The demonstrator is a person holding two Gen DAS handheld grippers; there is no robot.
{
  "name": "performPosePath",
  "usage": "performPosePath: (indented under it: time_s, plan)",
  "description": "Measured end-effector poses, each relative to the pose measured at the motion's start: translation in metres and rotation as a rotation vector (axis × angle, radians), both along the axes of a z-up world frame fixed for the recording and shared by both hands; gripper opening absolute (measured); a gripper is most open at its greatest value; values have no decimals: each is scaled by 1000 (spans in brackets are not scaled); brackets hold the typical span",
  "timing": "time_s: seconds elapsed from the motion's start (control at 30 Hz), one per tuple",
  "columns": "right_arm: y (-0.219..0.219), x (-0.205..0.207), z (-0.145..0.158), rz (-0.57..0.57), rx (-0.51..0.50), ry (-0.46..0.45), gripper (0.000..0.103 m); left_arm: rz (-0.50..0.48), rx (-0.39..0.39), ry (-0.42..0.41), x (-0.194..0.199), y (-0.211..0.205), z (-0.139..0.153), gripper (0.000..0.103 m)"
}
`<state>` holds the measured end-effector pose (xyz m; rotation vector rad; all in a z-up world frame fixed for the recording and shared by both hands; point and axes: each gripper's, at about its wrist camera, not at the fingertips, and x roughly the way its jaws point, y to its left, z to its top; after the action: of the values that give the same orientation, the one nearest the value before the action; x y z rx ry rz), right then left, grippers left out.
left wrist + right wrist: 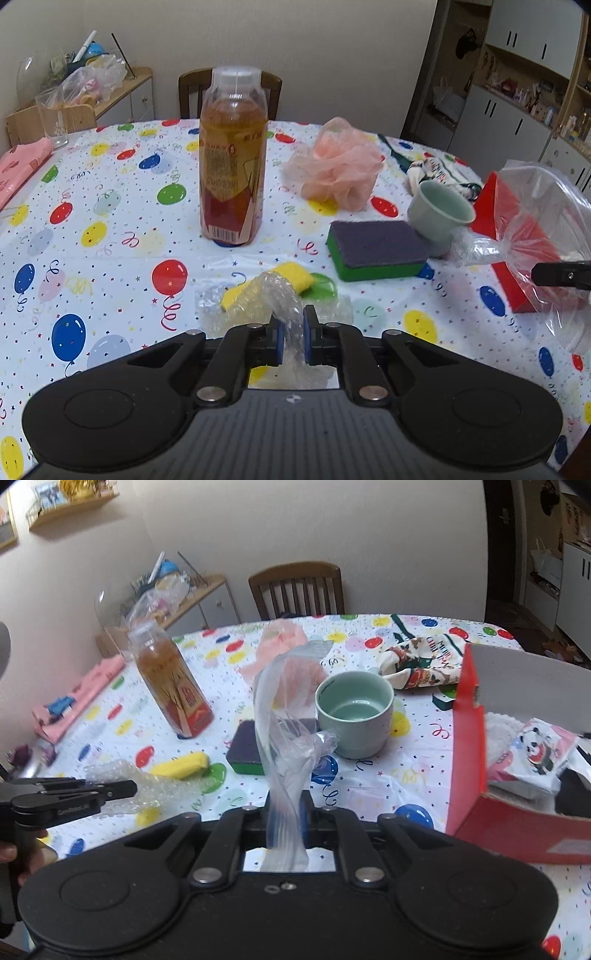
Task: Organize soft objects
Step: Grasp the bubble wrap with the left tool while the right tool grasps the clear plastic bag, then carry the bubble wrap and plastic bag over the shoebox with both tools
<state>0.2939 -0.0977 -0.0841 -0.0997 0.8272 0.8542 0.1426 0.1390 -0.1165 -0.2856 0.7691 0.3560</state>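
Observation:
My left gripper [293,328] is shut on a sheet of clear bubble wrap [275,295], lifted slightly off the table; it also shows in the right wrist view [147,786]. A yellow sponge [295,275] lies under it. My right gripper [286,812] is shut on a clear plastic bag [284,716], which hangs beside the red box [469,738]; the bag also shows in the left wrist view [546,229]. A purple-green sponge [376,249], a pink bath pouf [340,166] and a Christmas sock [417,661] lie on the table.
A tea bottle [232,155] stands mid-table and a pale green cup [437,212] stands by the purple sponge. The red box holds a panda packet [535,753]. A pink cloth [20,166] lies at far left. A chair [295,587] stands behind the table.

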Motion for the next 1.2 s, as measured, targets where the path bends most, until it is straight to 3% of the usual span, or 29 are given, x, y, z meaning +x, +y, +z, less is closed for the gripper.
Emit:
performPosePath:
  time_s: [0.3,0.6,0.87,1.2]
  plan:
    - [-36,-11,25,-31,79,-7,9,-14,0,-88,-9,-20,34,8]
    - [-74,-6,46,-80,120,-46,9,-97,-7,-197,4,-62,79,8]
    - [-111,9,59,-140,137,-90,9,-200,2,-260,38,-105,105,8]
    - [-161,37,60,-216,133,-107,9,-325,14,-286,95,-165,117,8]
